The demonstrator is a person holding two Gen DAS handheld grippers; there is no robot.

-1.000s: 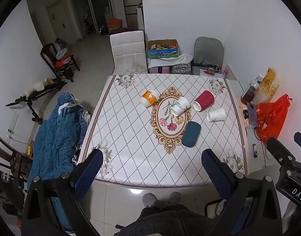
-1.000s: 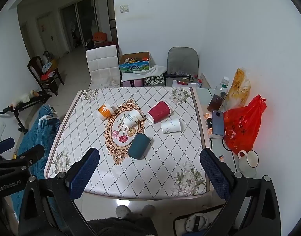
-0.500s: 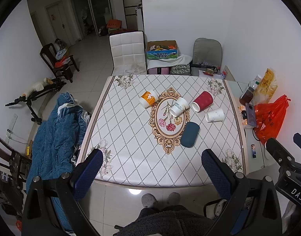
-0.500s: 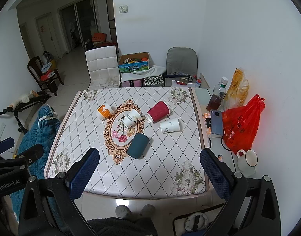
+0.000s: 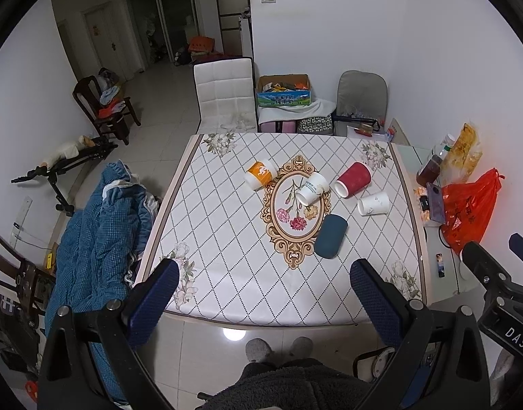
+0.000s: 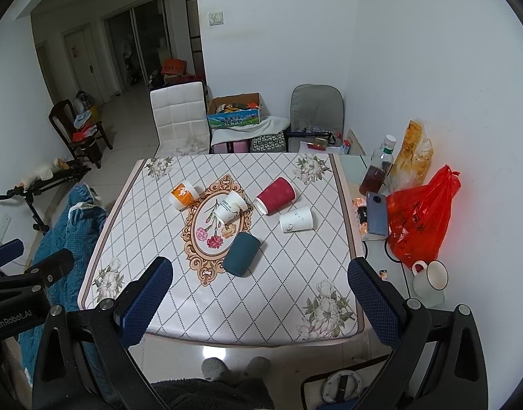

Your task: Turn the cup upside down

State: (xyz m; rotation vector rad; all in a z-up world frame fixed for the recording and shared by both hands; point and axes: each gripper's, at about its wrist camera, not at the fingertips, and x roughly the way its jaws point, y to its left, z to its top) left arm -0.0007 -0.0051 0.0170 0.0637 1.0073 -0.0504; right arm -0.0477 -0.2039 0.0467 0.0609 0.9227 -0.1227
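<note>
Left gripper: you held it above the near table edge, fingers spread wide, nothing between them.
Right gripper: likewise held back, fingers wide apart and empty.
Table: diamond-pattern cloth with an oval floral medallion at centre.
Cups: all five lay on their sides. Taking the medallion as dial, the orange cup lay at 10 o'clock, the white printed cup at 1 o'clock, the red cup and plain white cup at 2 to 3 o'clock, and the teal cup at 5 o'clock, nearest your grippers.
Contact: none.
</note>
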